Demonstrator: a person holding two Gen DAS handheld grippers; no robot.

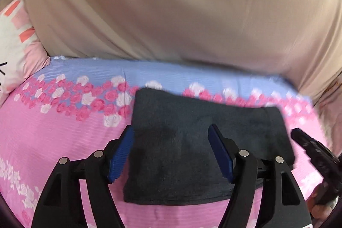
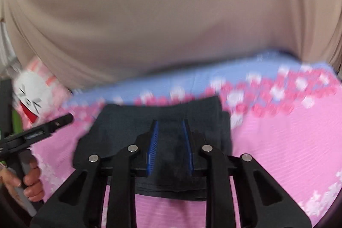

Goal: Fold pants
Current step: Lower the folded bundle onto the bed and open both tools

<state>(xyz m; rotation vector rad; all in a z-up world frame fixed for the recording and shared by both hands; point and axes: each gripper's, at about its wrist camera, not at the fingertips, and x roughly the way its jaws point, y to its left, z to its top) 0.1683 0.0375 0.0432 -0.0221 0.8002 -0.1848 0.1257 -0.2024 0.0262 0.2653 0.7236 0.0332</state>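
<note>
Dark grey pants [image 1: 192, 149] lie as a compact folded rectangle on the pink rose-print bedsheet [image 1: 53, 142], beige curtain [image 1: 171, 3] behind. Both tools hover above the bundle: the left gripper [image 1: 171, 151] spread wide and empty, the right gripper [image 2: 170, 142] narrower but gripping nothing. Folding looks finished or nearly so; what remains is probably pressing the layered edges flat and squaring them, without dragging the stack askew
</note>
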